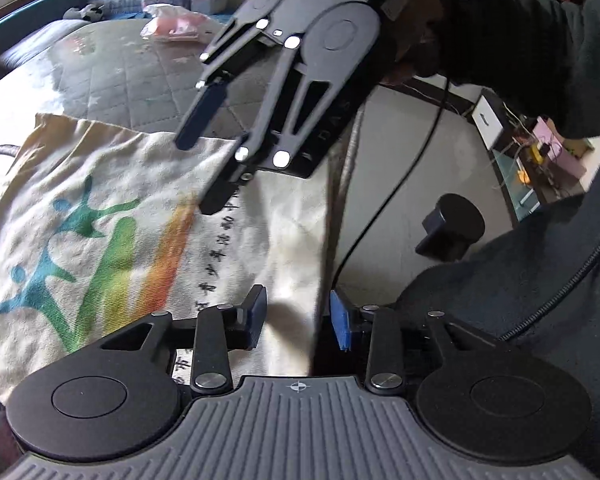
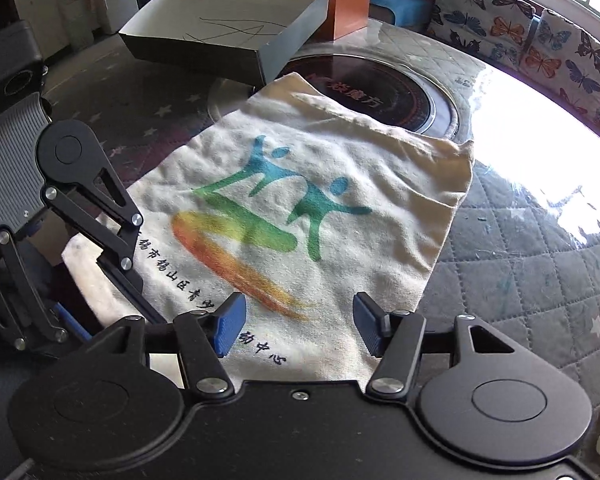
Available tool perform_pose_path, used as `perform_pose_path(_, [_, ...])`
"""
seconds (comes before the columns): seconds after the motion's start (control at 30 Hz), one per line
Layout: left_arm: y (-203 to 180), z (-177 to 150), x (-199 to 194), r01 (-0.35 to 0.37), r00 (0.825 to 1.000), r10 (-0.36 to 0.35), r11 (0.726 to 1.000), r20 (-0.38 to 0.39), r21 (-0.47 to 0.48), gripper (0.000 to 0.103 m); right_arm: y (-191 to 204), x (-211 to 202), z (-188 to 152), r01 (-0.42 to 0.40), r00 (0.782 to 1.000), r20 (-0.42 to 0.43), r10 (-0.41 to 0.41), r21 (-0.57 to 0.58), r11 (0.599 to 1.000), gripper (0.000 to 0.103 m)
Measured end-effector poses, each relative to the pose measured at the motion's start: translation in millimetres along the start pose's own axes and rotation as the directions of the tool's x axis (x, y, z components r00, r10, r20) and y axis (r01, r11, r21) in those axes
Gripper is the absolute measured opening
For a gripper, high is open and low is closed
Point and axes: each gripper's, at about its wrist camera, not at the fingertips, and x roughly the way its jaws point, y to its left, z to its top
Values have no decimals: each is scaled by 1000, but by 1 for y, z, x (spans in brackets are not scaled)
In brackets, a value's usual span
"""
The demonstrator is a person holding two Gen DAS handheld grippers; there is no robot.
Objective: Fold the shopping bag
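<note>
A cream canvas shopping bag (image 2: 300,208) with a rainbow figure print and black lettering lies flat on the quilted table cover (image 2: 520,264). My right gripper (image 2: 300,330) hovers open over the bag's near edge, blue pads apart and nothing pinched. In the left wrist view the right gripper (image 1: 204,164) hangs above the bag (image 1: 100,220), pointing down at its middle. My left gripper (image 1: 299,320) stands open at the bag's side edge, which runs between its pads without being pressed. The left gripper (image 2: 100,308) also shows at the left of the right wrist view.
A grey cardboard tray (image 2: 220,28) and an orange box (image 2: 348,12) stand at the back, by a dark round disc (image 2: 404,92) partly under the bag. Butterfly cushions (image 2: 540,40) line the window. A black cable (image 1: 380,208) hangs past the table edge near a dark sleeve (image 1: 520,40).
</note>
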Motion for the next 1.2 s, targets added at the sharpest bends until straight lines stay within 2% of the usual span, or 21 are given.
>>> perform_pose_path(0.03, [0, 0, 0, -6, 1000, 6, 1000, 0, 3, 25, 0, 0, 0, -2, 1000, 3, 2, 2, 1000, 64])
perform_pose_path(0.17, [4, 0, -3, 3, 1000, -3, 1000, 12, -31, 14, 1, -1, 1, -2, 1000, 7, 2, 1, 1000, 64])
perform_pose_path(0.27, [7, 0, -18, -2, 999, 5, 999, 49, -46, 7, 2, -7, 2, -11, 1000, 24, 12, -3, 1000, 66])
perform_pose_path(0.33, [10, 1, -29, -23, 997, 27, 998, 68, -51, 6, 2, -12, 2, -15, 999, 42, 15, -2, 1000, 71])
perform_pose_path(0.43, [15, 0, -41, -49, 996, 53, 997, 75, -60, 5, 1, -22, 4, -25, 997, 74, 25, 6, 1000, 71])
perform_pose_path(0.53, [25, -5, -43, -66, 995, 73, 993, 65, -97, 5, -3, -34, 8, -72, 991, 115, 68, 36, 997, 71])
perform_pose_path(0.67, [36, -9, -39, -70, 995, 80, 987, 65, -141, 5, 6, -46, 9, -113, 985, 133, 114, -12, 994, 74])
perform_pose_path(0.87, [39, -8, -38, -73, 994, 84, 986, 69, -148, 5, 40, -31, 4, -129, 990, 44, 137, -147, 981, 74])
perform_pose_path(1.0, [44, -9, -40, -70, 993, 84, 983, 77, -168, 5, 58, -16, 3, -119, 993, -15, 119, -228, 966, 65])
perform_pose_path(1.2, [56, -15, -39, -97, 991, 113, 975, 70, -198, 5, 72, -8, -1, -209, 978, -72, 196, -257, 943, 65])
